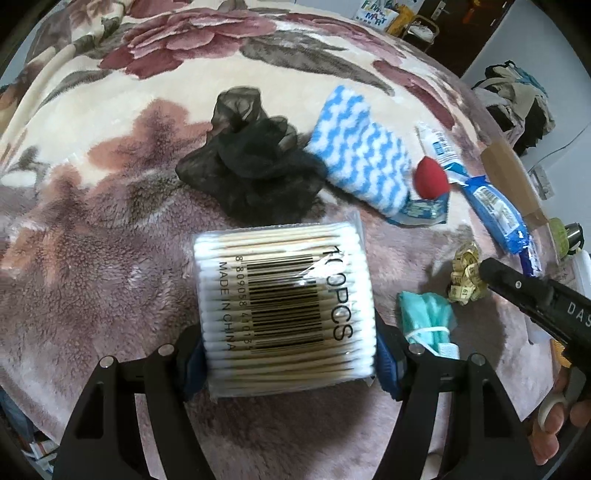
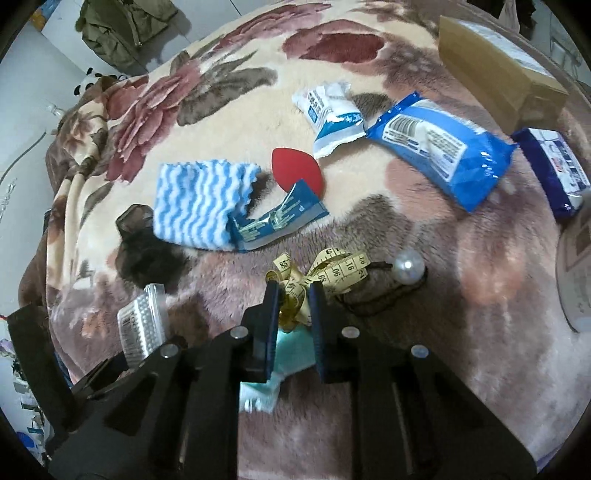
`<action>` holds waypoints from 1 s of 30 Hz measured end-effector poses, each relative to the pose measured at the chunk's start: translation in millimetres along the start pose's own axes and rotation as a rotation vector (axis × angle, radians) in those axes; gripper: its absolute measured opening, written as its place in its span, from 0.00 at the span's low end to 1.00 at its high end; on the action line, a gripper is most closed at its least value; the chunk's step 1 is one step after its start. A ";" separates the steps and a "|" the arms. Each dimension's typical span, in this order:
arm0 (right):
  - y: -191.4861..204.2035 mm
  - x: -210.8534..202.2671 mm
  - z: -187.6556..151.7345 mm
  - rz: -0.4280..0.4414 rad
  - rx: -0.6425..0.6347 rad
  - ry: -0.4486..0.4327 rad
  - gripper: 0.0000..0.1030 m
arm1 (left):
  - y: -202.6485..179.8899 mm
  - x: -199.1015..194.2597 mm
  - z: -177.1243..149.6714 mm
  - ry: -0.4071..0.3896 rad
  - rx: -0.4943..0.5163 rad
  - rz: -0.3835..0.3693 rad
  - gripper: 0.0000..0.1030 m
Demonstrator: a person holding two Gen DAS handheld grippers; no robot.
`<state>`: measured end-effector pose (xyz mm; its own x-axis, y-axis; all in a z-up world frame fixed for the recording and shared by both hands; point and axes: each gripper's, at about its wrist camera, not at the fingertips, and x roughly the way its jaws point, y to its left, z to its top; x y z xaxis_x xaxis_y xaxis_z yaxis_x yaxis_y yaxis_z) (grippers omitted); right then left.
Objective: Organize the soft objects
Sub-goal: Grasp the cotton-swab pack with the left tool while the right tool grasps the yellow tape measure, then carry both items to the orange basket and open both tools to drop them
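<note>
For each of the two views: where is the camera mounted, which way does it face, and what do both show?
Left wrist: on the left gripper, looking steeply down at the floral blanket; its fingers clamp a cotton swab pack; a hand shows.
Right wrist: on the right gripper, looking down; shut on the yellow measuring tape.
Shared: tape, swab pack, striped blue cloth, red sponge.

A plush floral blanket covers the bed. Beyond it is a pale floor, where a green jacket lies.
</note>
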<state>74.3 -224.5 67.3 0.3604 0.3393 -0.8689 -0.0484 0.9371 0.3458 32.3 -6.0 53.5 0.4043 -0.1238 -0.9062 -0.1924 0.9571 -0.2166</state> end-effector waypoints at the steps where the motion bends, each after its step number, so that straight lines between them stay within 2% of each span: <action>1: 0.6 -3.4 -1.1 0.000 0.001 -0.006 0.16 | -0.7 -3.8 -0.3 -0.005 0.004 -0.001 0.71; 13: 4.5 -52.0 -8.2 0.001 -0.021 -0.061 0.16 | -24.0 -52.2 -4.4 -0.060 0.063 -0.023 0.71; 30: -23.9 -140.0 8.6 -0.017 0.004 -0.191 0.16 | -123.9 -97.7 11.1 -0.094 0.198 -0.096 0.71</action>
<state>33.0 -295.0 183.8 0.5311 0.3015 -0.7918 -0.0372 0.9419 0.3337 26.6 -109.6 173.0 0.4959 -0.2010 -0.8448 0.0268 0.9759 -0.2164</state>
